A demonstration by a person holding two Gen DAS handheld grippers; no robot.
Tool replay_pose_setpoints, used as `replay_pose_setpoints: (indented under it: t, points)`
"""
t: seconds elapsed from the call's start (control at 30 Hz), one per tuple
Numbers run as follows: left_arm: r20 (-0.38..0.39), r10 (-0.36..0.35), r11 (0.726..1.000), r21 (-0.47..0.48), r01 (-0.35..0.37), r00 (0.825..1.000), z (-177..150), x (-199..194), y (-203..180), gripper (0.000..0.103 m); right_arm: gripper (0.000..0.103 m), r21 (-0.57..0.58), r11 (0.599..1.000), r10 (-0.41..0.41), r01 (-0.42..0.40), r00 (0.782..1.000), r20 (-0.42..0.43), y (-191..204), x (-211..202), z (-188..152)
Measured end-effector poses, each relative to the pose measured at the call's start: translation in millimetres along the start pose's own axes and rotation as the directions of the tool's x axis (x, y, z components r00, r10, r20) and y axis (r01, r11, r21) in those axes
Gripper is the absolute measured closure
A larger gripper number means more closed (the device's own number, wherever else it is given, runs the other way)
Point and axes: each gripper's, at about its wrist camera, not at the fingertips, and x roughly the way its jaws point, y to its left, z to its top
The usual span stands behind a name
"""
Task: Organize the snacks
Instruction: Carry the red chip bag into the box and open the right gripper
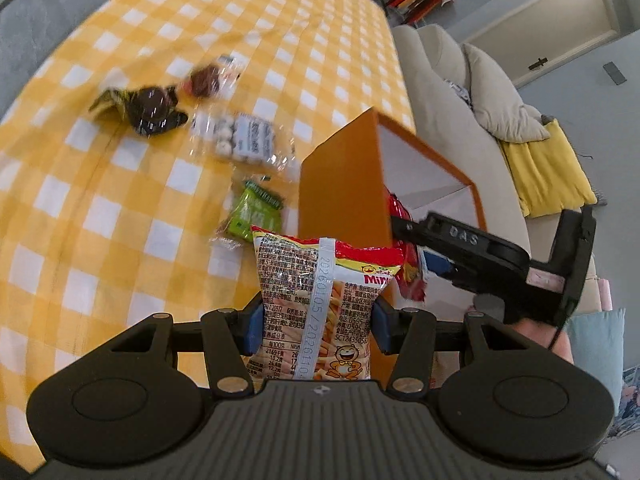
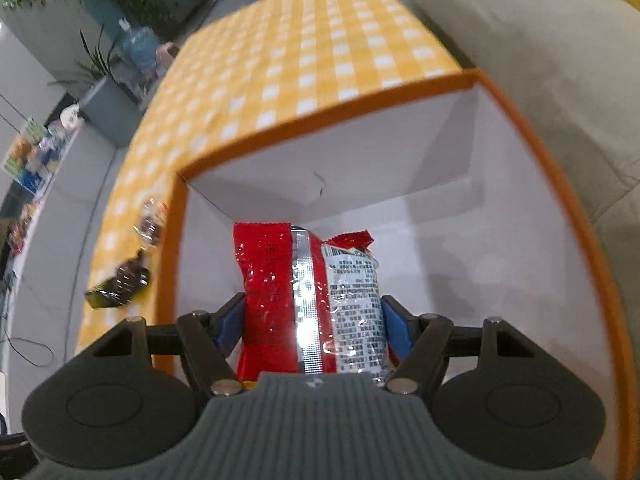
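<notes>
Left tongs [image 1: 318, 326] pinch a yellow snack bag [image 1: 320, 300]; right tongs [image 2: 314, 326] pinch a red one [image 2: 280, 292].

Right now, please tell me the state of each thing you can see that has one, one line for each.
Left gripper: shut on the yellow-and-red snack bag, held upright.
Right gripper: shut on the red snack bag, over the box opening.
Orange box: open at the top, white inside, no snack lying in it.
Green packet: lying loose on the checked tablecloth.
Clear packet of white pieces: lying loose.
Dark wrapped snack: lying loose.
</notes>
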Motion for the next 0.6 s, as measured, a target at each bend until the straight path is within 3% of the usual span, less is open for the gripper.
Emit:
replay_pose_setpoints:
  t: [0.27, 0.37, 0.5, 0.6]
  points:
    - [-0.057, -0.013, 1.000, -0.008, 0.013, 0.998, 3, 21, 15, 0.045, 0.032, -0.011, 0.998, -0.062, 0.062, 0.998, -0.021, 6, 36, 0]
    - [-0.068, -0.009, 1.000, -0.014, 0.008, 0.998, 4, 26, 19, 0.045, 0.027, -0.007, 0.999, -0.043, 0.042, 0.997, -0.071, 7, 44, 1]
    - [-0.076, -0.010, 1.000, -0.024, 0.008, 0.997, 3, 28, 25, 0.045, 0.028, 0.018, 1.000, 0.024, -0.022, 0.994, -0.111, 0, 43, 1]
    - [-0.077, -0.014, 1.000, -0.023, 0.012, 0.997, 3, 28, 24, 0.045, 0.041, 0.060, 0.995, 0.090, -0.083, 0.988, -0.126, -10, 39, 2]
